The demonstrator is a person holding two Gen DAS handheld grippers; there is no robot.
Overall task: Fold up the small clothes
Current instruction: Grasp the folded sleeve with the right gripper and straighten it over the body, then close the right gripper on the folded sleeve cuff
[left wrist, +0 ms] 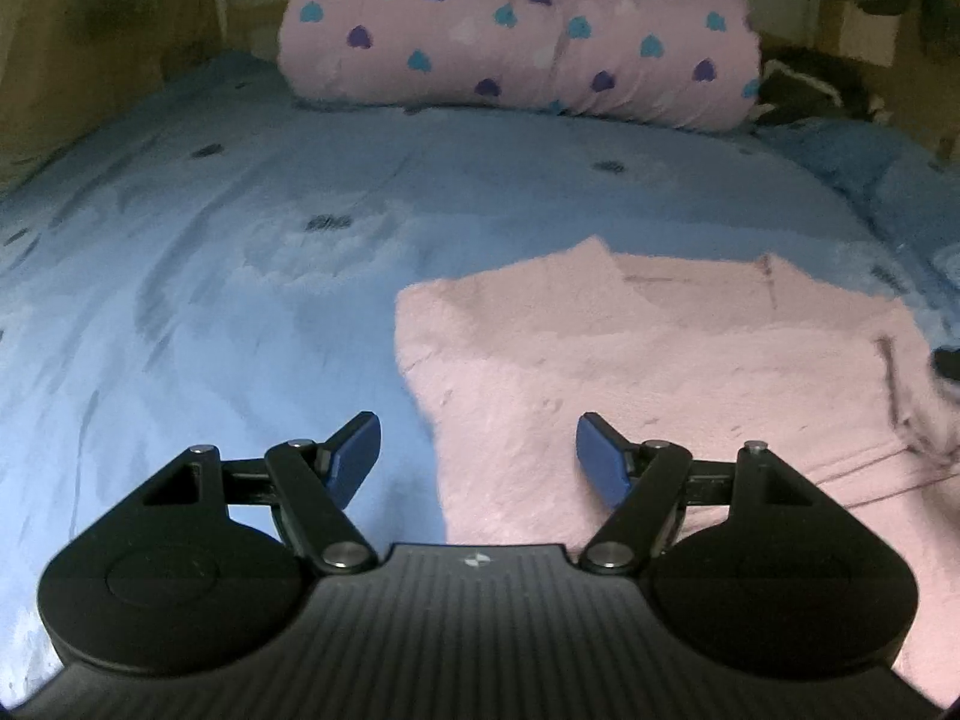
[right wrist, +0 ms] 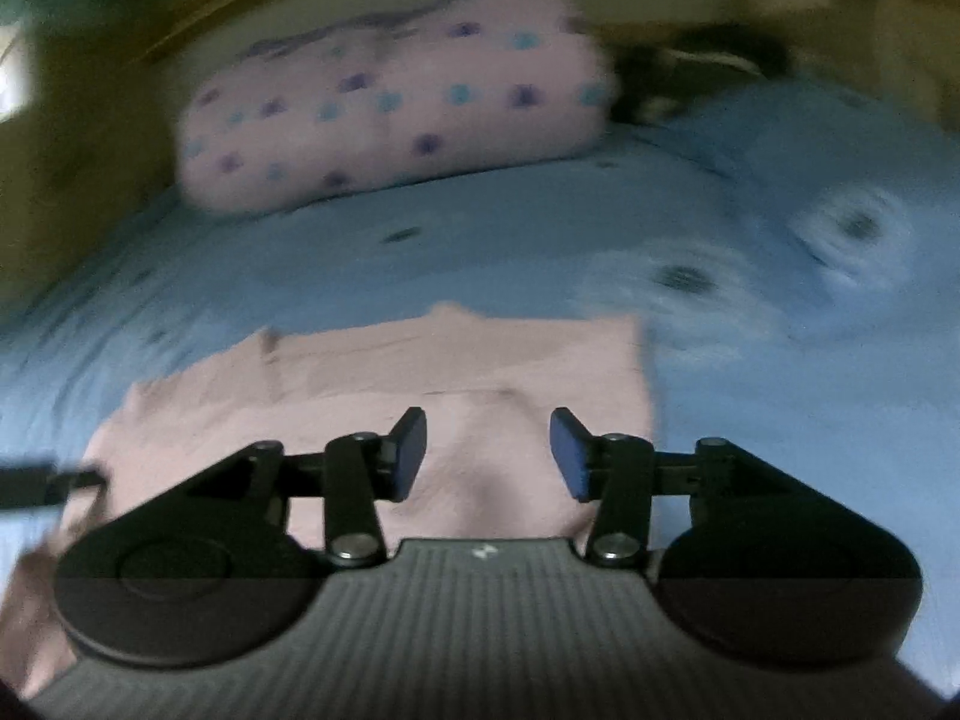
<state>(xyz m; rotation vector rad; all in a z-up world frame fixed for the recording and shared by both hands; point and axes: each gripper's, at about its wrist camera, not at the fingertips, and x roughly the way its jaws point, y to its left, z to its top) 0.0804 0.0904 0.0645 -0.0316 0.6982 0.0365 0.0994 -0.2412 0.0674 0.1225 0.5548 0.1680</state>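
Pink garment (left wrist: pixel 660 372): lies flat on the blue bedspread (left wrist: pixel 240 270), at 3 o'clock in the left view.
Left gripper (left wrist: pixel 478 459): jaws apart, holding nothing.
Right gripper (right wrist: pixel 489 453): jaws apart above the garment, holding nothing.
Heart pillow (left wrist: pixel 516 30): at 12 o'clock.

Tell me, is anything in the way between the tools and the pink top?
Nothing visible. The pink top lies flat on the blue blanket, right under the open left tool and open right tool.
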